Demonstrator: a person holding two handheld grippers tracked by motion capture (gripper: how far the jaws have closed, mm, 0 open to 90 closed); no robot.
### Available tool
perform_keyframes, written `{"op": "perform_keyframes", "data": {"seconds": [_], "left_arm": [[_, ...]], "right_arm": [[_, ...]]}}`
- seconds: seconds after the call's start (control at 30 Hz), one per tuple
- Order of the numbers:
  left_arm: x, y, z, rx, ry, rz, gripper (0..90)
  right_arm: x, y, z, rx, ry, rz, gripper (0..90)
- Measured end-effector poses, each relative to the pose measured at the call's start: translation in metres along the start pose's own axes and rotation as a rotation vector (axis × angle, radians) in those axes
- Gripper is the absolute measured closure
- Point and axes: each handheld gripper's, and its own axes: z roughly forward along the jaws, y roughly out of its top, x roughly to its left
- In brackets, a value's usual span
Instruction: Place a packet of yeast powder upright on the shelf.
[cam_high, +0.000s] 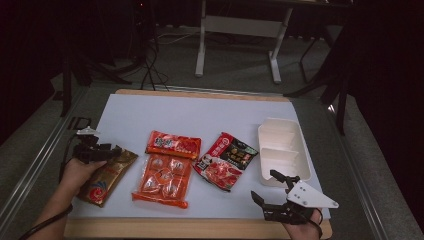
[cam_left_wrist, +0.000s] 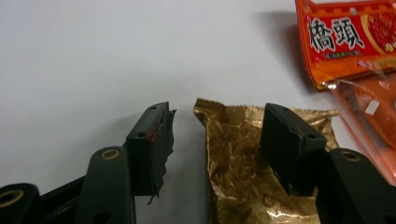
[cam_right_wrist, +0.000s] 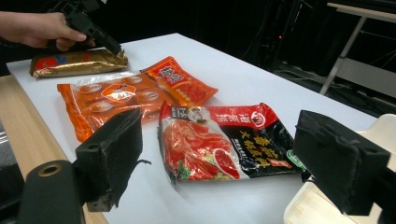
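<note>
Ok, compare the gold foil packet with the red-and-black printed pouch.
The gold foil packet is long, narrow and gold; the red-and-black printed pouch is broader, with pictured red food. The packet lies at the table's left edge under the open left gripper; the pouch lies untouched beside the white tray. Both lie flat and sealed.

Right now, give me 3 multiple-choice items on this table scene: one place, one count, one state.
1. Where is the white two-compartment plastic tray?
A. at the table's right side
B. under the gold packet
C. at the far left

2. How many food packets lie on the white tabletop?
A. two
B. four
C. six

3. How does the left gripper stand at the crinkled gold foil packet?
A. shut and lifting it
B. open, jaws astride its end
C. far away

Answers: 1 A, the tray sits right of the red-and-black sauce packet. 2 B, gold, two orange, one red-and-black. 3 B, gap visible between jaws, packet flat.
</note>
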Motion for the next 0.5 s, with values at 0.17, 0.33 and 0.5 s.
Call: {"op": "perform_keyframes", "data": {"seconds": [0.17,0.33,0.5], "left_arm": [[-0.002,-0.002,0.005,0.027,0.002,-0.001,43.7],[-0.01,-0.003,0.007,0.043,0.032,0.023,45.0],[-0.022,0.002,0.008,0.085,0.068,0.058,57.2]], "right_arm": [[0.0,-0.001,0.001,0.003,0.002,-0.002,15.7],[0.001,0.0,0.001,0.005,-0.001,-0.008,15.7],[0.0,0.0,0.001,0.007,-0.005,-0.007,15.8]]}}
